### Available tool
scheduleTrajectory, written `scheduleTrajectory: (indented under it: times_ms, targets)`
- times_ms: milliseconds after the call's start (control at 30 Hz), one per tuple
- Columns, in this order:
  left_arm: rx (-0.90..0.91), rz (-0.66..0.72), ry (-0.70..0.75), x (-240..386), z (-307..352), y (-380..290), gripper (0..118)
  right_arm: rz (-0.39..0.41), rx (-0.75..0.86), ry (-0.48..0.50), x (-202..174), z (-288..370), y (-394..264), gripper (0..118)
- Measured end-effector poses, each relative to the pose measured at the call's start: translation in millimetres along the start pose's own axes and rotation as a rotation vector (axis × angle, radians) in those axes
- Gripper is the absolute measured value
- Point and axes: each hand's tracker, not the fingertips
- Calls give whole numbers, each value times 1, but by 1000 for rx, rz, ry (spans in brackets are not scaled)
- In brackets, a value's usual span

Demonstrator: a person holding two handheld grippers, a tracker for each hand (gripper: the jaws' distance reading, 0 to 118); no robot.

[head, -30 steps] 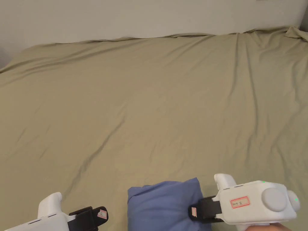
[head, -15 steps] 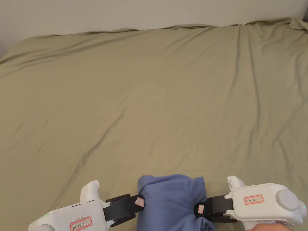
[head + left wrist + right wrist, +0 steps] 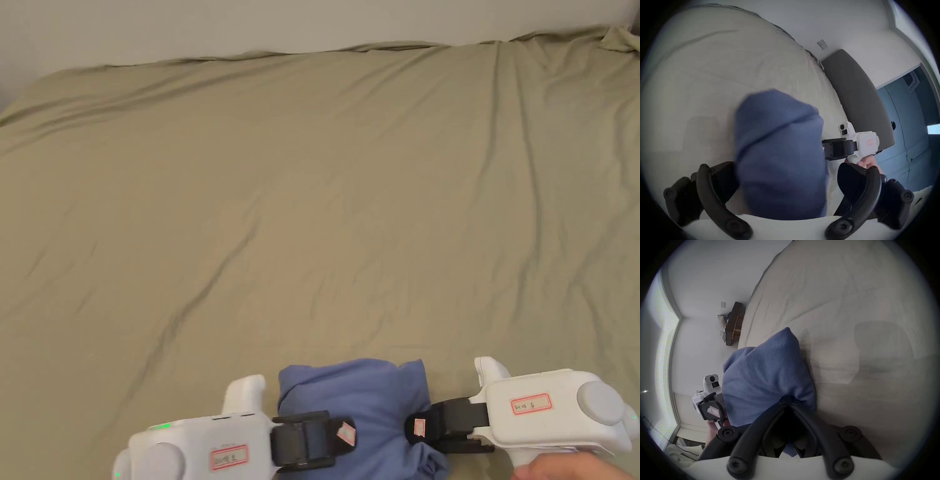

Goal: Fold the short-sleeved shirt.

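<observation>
Blue shirt (image 3: 356,412) bunched, lower part cut off; right gripper (image 3: 788,400) clamps it, left gripper (image 3: 786,186) jaws apart around it.

The shirt (image 3: 353,406) is blue cloth, matt, with a fine woven or knit grain in the right gripper view; the bed (image 3: 312,206) wears an olive sheet, matt, soft, creased in long shallow wrinkles; the left gripper (image 3: 340,434) and right gripper (image 3: 417,428) have smooth white plastic shells with a faint sheen; their fingers (image 3: 804,415) are black, matt, like rubber or plastic; the headboard (image 3: 857,97) looks grey, smooth and matt.
</observation>
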Motion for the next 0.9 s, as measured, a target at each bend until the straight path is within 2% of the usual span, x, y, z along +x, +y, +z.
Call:
scheduleTrajectory:
  times_ms: [67,100,133,167,233,333,433,467,533,567,667,733,833,900]
  targets:
    - [6,7,-1,11,-6,1,118,-2,2,-1,0,0,0,2]
    - [16,18,53,15,-7,2,113,-4,2,-2,0,0,-1,2]
    - [16,19,97,15,-4,3,91,-4,3,-3,-1,0,-1,2]
    - [40,-1,183,13,0,4,45,-2,5,-8,-2,0,-1,2]
    - [-6,52,42,7,6,4,45,9,7,-16,-6,0,-3,2]
    - [-16,-29,96,21,14,4,45,40,21,-46,-16,2,-6,2]
    - [-3,16,52,24,28,8,45,184,94,-78,-45,11,-17,2]
    - [6,37,34,21,38,11,45,222,139,-46,-56,19,-21,2]
    - [10,16,32,15,61,17,45,267,237,83,-81,43,-26,2]
    - [10,3,58,10,77,22,45,295,291,79,-95,58,-27,2]
    - [23,-33,178,-15,129,32,45,408,423,-31,-130,102,-31,2]
    - [30,-34,275,-40,166,39,45,444,500,-71,-140,130,-35,2]
    - [18,9,423,-95,224,50,45,436,534,-104,-148,162,-42,2]
    - [2,75,488,-139,268,56,45,411,564,-155,-139,179,-47,2]
